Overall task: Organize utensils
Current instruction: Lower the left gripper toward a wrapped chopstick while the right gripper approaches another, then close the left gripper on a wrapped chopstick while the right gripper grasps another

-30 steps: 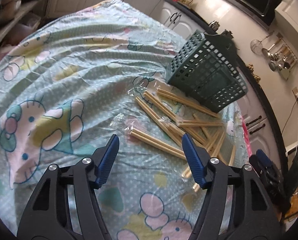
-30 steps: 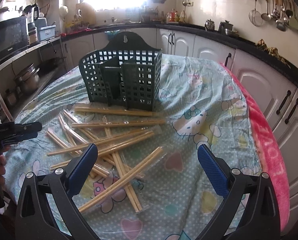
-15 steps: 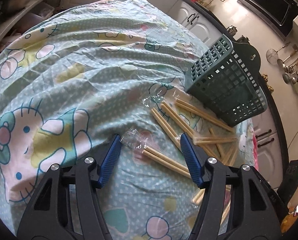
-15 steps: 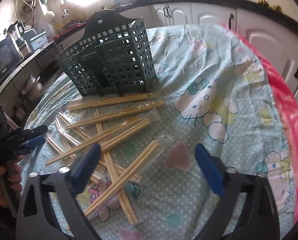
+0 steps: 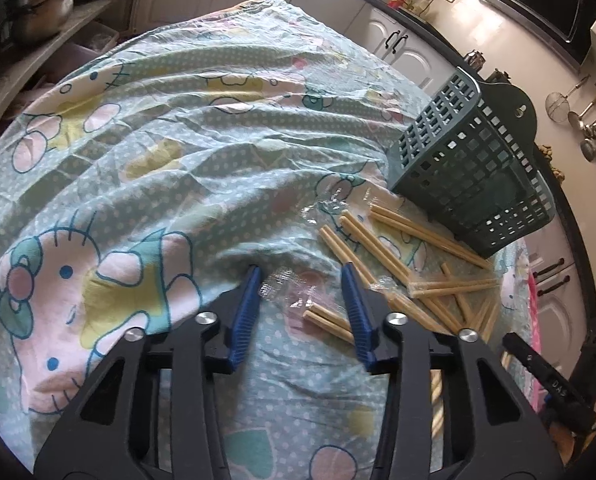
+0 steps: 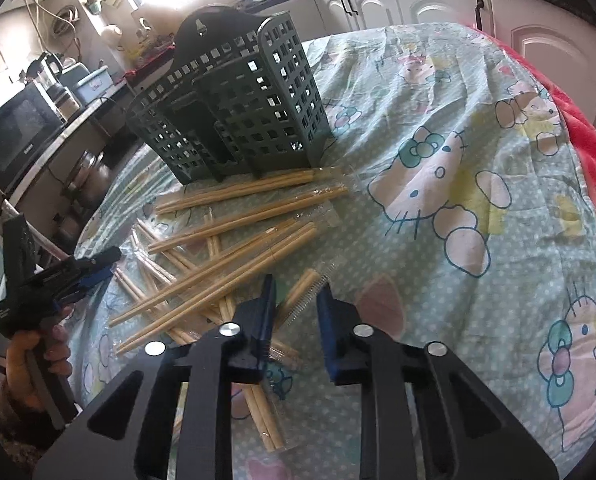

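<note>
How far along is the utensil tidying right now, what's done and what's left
Nothing looks sorted yet: the green basket shows no chopsticks inside. In hand: the right gripper has just been closing around one wrapped pair; the left gripper likewise around another pair. The remaining pile still lies on the tablecloth.

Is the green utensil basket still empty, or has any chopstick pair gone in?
Looks empty: through the green utensil basket lattice no sticks show, and every wrapped chopstick pair lies flat on the cloth. The far compartments are partly hidden.

Wrapped wooden chopsticks [image 6: 234,236] lie scattered before the upright green basket [image 6: 234,112].
</note>
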A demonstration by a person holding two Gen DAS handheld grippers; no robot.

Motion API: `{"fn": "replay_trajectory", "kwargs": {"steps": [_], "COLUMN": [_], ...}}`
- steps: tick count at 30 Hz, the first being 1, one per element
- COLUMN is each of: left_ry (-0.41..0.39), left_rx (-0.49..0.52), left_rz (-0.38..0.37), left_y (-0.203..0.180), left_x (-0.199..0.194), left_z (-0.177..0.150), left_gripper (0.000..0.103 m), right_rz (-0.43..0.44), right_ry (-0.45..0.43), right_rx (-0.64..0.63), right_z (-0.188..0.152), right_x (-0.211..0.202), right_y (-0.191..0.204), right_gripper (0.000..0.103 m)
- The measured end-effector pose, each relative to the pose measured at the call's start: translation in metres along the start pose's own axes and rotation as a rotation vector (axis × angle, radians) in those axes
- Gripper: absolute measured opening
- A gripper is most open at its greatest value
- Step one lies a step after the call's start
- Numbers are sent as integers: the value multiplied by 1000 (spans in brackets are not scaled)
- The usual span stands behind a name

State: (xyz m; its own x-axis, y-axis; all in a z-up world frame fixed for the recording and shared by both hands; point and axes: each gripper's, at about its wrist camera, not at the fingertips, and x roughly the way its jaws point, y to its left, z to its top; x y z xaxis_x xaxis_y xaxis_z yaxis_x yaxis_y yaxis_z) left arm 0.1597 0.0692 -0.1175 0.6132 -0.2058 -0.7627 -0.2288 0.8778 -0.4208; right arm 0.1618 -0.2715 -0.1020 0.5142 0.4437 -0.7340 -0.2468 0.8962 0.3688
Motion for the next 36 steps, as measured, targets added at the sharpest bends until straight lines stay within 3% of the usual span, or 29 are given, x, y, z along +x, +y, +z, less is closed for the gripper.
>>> {"fn": "replay_trajectory", "kwargs": {"steps": [5,11,13,21,36], "left_ry": [-14,-10,-9,-64,-200], "left_rx": [-7,-44,-59,-31,122], "left_rz": [2,-73,-140,-231,-268], "left_y": [9,16,17,6,-26], "left_x": [-2,-7,-11,-44,-112], "left_z": [-2,-4,-5,-2,30], "left_gripper": [13,2,1,1,0], "right_rz": [9,-3,-3,16,107], "right_ry": [-37,-76,-86,-132,-207], "right_rx": [-10,-48,-57,-117,-240], "right_z": [3,6,7,13,40], "right_x": [-11,-23,-28,-46,-84], "right_y": [4,17,20,44,109], "right_gripper": [16,15,15,12,6]}}
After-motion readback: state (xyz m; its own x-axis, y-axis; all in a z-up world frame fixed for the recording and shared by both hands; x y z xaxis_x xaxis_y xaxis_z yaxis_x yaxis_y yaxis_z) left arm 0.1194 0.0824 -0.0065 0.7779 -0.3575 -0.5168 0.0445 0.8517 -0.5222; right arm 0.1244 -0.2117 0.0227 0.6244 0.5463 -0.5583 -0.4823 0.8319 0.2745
